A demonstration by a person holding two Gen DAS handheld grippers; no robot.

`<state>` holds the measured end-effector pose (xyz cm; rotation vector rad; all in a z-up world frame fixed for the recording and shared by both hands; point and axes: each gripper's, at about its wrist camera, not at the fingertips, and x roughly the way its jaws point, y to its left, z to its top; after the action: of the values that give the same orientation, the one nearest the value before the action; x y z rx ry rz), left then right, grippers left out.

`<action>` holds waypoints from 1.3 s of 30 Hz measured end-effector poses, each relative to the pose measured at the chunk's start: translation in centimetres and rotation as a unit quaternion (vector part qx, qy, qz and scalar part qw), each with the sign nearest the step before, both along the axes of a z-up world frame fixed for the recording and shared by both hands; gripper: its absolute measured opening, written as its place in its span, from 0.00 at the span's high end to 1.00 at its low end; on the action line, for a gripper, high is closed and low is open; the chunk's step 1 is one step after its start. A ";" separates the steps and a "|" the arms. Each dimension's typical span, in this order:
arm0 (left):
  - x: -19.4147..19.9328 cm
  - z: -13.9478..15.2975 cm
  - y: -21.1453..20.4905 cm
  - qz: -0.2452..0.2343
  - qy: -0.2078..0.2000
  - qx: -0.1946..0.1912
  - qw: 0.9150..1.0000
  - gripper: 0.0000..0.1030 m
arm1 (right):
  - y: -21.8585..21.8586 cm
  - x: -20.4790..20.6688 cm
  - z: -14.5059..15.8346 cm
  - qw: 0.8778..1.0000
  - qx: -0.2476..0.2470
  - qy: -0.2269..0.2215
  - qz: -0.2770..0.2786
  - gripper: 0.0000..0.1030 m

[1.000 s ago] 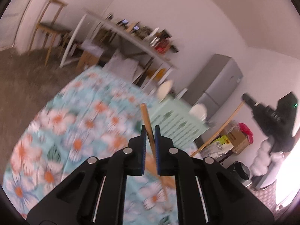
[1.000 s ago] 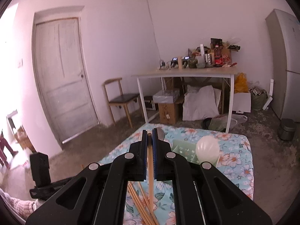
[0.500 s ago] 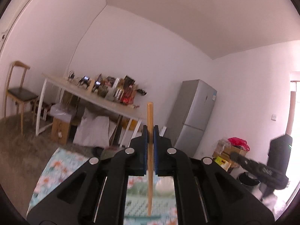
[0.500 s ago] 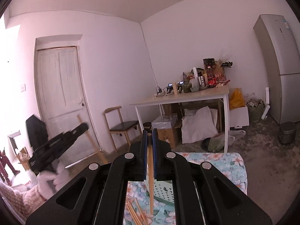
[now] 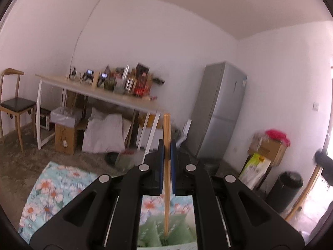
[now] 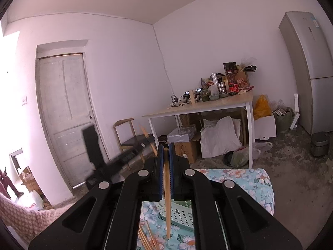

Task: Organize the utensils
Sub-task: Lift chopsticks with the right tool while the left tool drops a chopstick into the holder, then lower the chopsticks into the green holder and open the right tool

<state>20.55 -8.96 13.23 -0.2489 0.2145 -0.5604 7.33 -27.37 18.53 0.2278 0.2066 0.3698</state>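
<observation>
One chopstick [image 5: 166, 166] stands upright, clamped in the left gripper [image 5: 166, 158] above the green holder [image 5: 177, 233]; the right gripper [image 6: 165, 162] pinches another chopstick [image 6: 167, 198]. Loose chopsticks [image 6: 146, 238] on the floral cloth [image 6: 249, 179] suggest sorting is unfinished.

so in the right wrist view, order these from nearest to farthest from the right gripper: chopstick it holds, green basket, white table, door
1. chopstick, clamped in the right gripper
2. green basket, just below
3. white table, ahead right
4. door, far left; close to the table's range, so uncertain
</observation>
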 end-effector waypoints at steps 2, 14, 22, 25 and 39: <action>0.3 -1.2 0.4 -0.001 0.018 -0.001 1.000 0.95 | 0.0 0.0 -0.1 1.000 -0.001 0.003 -0.002 0.95; -5.3 -0.8 5.7 0.045 -0.017 -0.019 0.999 0.44 | 0.8 -0.2 2.1 1.000 -0.006 -0.013 -0.014 0.95; -10.8 -2.8 10.8 0.067 -0.008 0.008 0.998 0.25 | 1.5 1.6 4.9 0.999 -0.004 -0.038 -0.021 0.95; -12.5 -4.4 12.4 0.076 0.007 0.022 0.997 0.22 | 2.1 3.0 6.1 0.998 -0.010 -0.047 -0.027 0.95; -15.6 -12.2 15.2 0.053 0.120 0.060 0.990 0.19 | 7.8 11.7 2.2 0.989 -0.128 -0.017 -0.067 0.92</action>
<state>4.94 6.21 1.02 -0.2101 0.4642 -0.4087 19.07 -19.53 20.75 -0.0188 0.2013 0.2100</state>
